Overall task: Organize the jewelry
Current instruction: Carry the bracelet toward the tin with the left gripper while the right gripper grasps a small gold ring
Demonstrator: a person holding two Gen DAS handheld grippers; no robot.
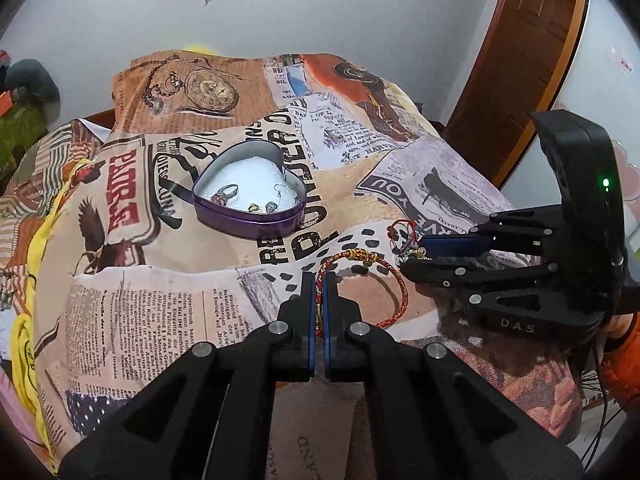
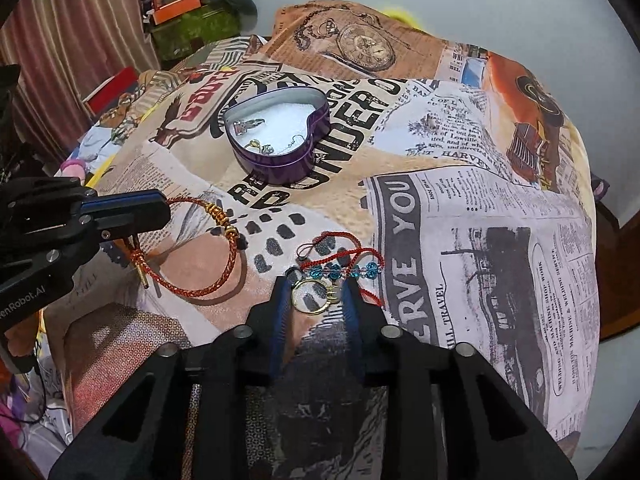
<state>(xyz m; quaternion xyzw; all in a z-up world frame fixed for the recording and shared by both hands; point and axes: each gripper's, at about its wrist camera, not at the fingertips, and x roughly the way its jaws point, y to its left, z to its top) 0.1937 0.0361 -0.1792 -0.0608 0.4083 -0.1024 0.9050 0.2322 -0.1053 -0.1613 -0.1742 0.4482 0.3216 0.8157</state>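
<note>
A red-and-gold braided bracelet (image 1: 394,280) lies on the newspaper-print cloth (image 1: 160,320), and my left gripper (image 1: 319,280) is shut on its cord near the knotted end. The right wrist view shows that same left gripper (image 2: 162,212) from the side, with the braided bracelet (image 2: 200,292) beside it. My right gripper (image 2: 316,292) stands open, its fingers on either side of a gold ring (image 2: 314,298) that rests on the cloth. A red cord bracelet with blue beads (image 2: 344,270) lies just beyond its tips. The purple heart-shaped tin (image 1: 248,224) (image 2: 280,168) sits farther back, holding several rings (image 1: 226,194).
The cloth drapes over a rounded surface and drops off at the right edge (image 2: 576,280). A wooden door (image 1: 532,40) stands at the right. An orange box (image 2: 176,8) and a striped curtain (image 2: 60,40) are at the left. An orange sleeve (image 1: 624,360) shows behind the right gripper.
</note>
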